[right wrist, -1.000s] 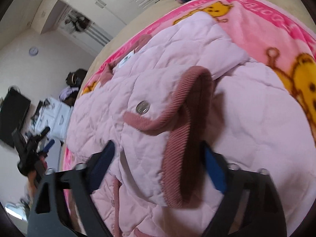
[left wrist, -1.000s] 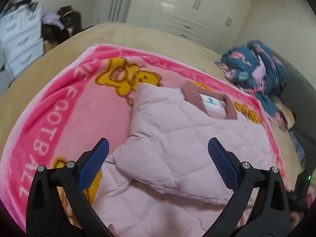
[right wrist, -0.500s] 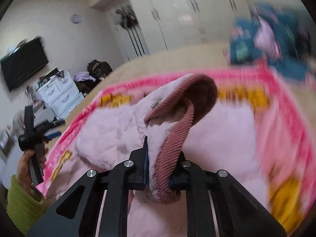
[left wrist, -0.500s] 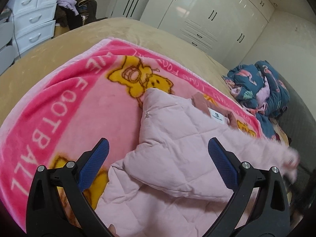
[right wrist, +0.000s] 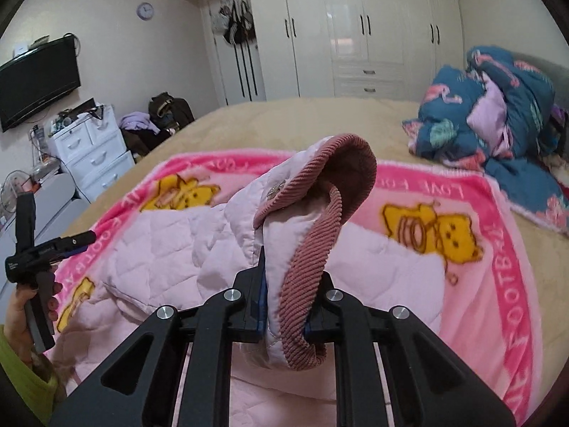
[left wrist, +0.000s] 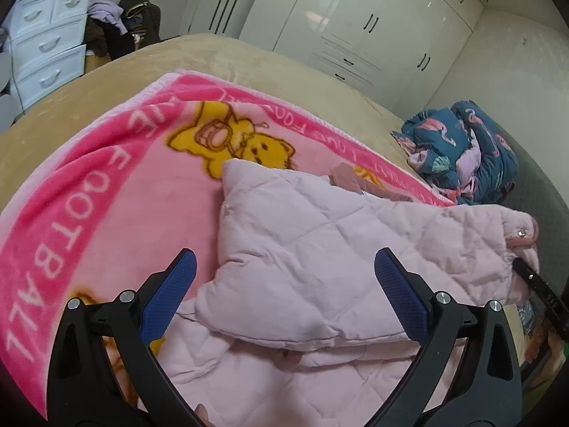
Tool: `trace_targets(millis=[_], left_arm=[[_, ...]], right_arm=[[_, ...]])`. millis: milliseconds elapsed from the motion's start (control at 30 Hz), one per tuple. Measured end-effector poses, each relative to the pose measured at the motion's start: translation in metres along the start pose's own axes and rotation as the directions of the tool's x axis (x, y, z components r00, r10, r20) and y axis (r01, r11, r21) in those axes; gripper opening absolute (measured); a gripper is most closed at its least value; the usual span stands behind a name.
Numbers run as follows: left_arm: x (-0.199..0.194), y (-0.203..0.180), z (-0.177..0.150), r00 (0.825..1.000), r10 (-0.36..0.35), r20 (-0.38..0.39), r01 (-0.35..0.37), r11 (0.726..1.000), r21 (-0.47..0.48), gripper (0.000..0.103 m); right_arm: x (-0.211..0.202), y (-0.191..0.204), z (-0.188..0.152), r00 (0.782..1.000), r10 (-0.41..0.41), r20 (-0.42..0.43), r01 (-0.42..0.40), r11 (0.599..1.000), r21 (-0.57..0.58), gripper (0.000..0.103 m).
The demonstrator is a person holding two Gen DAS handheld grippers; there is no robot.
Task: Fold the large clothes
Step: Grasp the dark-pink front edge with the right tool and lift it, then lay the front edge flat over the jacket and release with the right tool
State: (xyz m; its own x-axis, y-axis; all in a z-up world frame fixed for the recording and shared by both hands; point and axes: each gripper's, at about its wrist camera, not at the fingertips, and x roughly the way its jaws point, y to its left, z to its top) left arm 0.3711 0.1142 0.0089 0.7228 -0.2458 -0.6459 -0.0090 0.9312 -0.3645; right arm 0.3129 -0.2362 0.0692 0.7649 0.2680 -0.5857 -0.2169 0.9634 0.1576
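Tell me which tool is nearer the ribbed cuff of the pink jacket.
Right. The right tool is clamped shut on the ribbed cuff, lifting it. The left tool hangs open over the jacket's quilted body, well away from that cuff.

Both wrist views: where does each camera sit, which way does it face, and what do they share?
Left wrist: behind the open left hand-held gripper, facing down over the pink quilted jacket toward the wardrobe.
Right wrist: behind the right hand-held gripper, shut on the jacket's ribbed cuff; a hand and green sleeve show.
Shared: jacket, pink blanket, wardrobe.
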Motion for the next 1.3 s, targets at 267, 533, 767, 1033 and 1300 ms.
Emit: trace_targets(millis=[267, 533, 767, 1033, 1300], left_arm=[[0.025, -0.018, -0.009, 0.999, -0.011, -0.038, 0.012, 0.999, 0.05, 0.094], [0.038, -0.03, -0.018, 0.998, 0.017, -0.059, -0.011, 0.995, 0.1, 0.094], [0.037, -0.041, -0.02, 0.998, 0.013, -0.061, -0.004, 0.99, 0.142, 0.094], [0.055, -0.046, -0.03, 0.992, 0.056, -0.113, -0.03, 0.975, 0.219, 0.093], [0.075, -0.032, -0.041, 0.978, 0.114, -0.175, -0.075, 0.973, 0.219, 0.093]], right_arm=[[0.023, -0.017, -0.023, 0.997, -0.027, -0.077, 0.033, 0.997, 0.065, 0.013], [0.034, -0.029, -0.036, 0.99, -0.064, -0.128, 0.079, 0.99, 0.117, 0.024], [0.028, -0.036, -0.039, 0.984, -0.11, -0.137, 0.128, 0.983, 0.132, 0.039], [0.008, -0.028, -0.031, 0.986, -0.155, -0.065, 0.161, 0.982, 0.098, 0.054], [0.023, 0.01, -0.024, 0.992, -0.106, -0.065, 0.106, 0.994, -0.006, 0.065]])
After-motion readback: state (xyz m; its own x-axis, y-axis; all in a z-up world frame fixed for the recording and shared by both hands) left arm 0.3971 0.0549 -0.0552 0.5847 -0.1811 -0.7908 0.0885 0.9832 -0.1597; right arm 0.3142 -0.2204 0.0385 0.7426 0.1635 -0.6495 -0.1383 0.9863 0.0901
